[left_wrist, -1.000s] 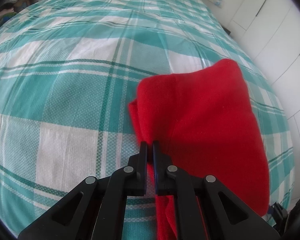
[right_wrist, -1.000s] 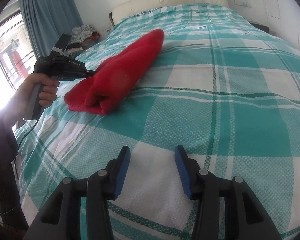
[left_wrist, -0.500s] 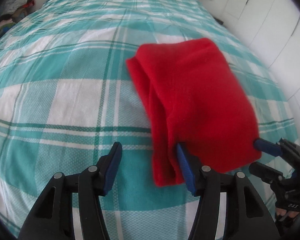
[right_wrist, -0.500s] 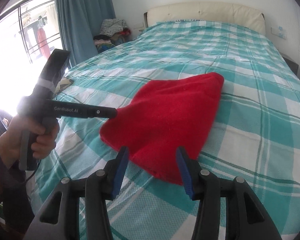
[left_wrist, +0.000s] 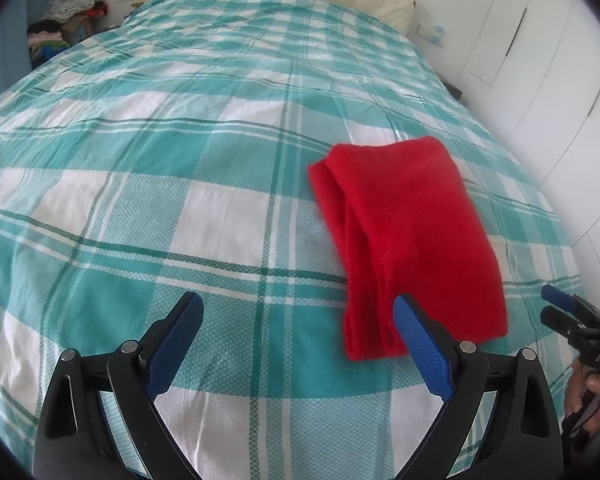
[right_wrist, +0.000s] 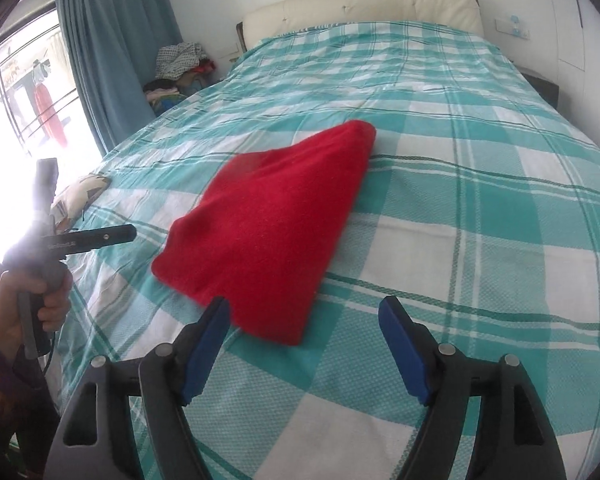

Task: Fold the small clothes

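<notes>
Folded red garment [left_wrist: 408,236] lying flat on the teal-and-white plaid bedspread [left_wrist: 172,152], its layered edges visible along one side. Left gripper [left_wrist: 298,340], jaws wide apart and empty, with its right finger just at the garment's near edge; right gripper [right_wrist: 302,346], jaws likewise spread and empty, near the garment's near corner. A pile of clothes [right_wrist: 178,66] sits beside the blue curtain [right_wrist: 116,52].

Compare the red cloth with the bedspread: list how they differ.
The red cloth is plain; the bedspread is teal-and-white plaid. The cloth is small and folded in layers; the bedspread lies spread across the whole bed. The cloth lies on top, the bedspread beneath. Neither is held by a gripper.
</notes>
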Demonstrator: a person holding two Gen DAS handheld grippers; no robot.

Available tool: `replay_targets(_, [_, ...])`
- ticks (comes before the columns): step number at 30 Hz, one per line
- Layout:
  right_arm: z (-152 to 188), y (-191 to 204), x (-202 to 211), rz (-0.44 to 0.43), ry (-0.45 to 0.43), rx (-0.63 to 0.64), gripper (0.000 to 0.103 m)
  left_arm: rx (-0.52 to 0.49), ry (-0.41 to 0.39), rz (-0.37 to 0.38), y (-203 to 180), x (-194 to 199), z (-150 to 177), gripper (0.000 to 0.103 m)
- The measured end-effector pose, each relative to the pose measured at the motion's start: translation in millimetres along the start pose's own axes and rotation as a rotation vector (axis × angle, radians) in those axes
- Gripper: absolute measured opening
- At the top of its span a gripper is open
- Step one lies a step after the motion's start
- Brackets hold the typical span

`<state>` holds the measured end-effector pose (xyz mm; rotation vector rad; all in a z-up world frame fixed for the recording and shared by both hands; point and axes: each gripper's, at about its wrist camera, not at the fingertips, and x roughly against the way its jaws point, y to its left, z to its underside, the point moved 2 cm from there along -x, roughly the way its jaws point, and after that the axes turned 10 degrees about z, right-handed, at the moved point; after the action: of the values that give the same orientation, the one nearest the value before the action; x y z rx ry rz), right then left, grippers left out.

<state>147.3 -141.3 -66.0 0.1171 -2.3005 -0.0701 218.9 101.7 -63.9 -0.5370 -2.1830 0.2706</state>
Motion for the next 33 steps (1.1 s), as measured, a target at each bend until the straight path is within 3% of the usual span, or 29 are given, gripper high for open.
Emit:
replay_targets(9, [-33, -31, -31, -0.053, 0.013, -0.228, 0.076, 0.059, 0.047, 0.175, -31, -39, -30, 0.097])
replay_targets(13, [-56, -31, -61, -0.122, 0.071, -0.274, 0.076, 0.075, 0.104, 0.119, -30, -76, -39, 0.097])
replay_targets(16, [-63, -27, -83, -0.176, 0.106, -0.299, 0.076, 0.033, 0.135, 0.041, -25, -93, -38, 0.097])
replay_targets(19, [-66, -17, -111, -0.232, 0.158, -0.305, 0.076, 0.010, 0.140, 0.011, -21, -101, -37, 0.097])
replay_targets(23, [-71, -2, -143, -0.189, 0.173, -0.266, 0.072, 0.068, 0.151, 0.032, -9, -110, -36, 0.099])
replay_targets(24, [-74, 7, -146, -0.152, 0.164, -0.210, 0.059, 0.091, 0.151, 0.052, -6, -112, -35, 0.096])
replay_targets(25, [-76, 15, -147, -0.100, 0.157, -0.151, 0.054, 0.104, 0.147, 0.072, -5, -114, -34, 0.090])
replay_targets(26, [-77, 25, -146, -0.042, 0.143, -0.089, 0.046, 0.108, 0.150, 0.106, -6, -117, -33, 0.062])
replay_targets(27, [-77, 36, -143, 0.020, 0.118, -0.016, 0.040, 0.117, 0.164, 0.166, -10, -119, -33, 0.028])
replay_targets(28, [-77, 50, -138, 0.082, 0.086, 0.063, 0.038, 0.124, 0.162, 0.178, -15, -118, -33, 0.027])
replay_targets(30, [-75, 74, -127, 0.190, 0.019, 0.206, 0.032, 0.055, 0.133, 0.123, -28, -109, -37, 0.018])
replay_targets(33, [-80, 84, -102, 0.208, -0.065, 0.244, 0.030, 0.011, 0.060, 0.131, -41, -76, -48, 0.017])
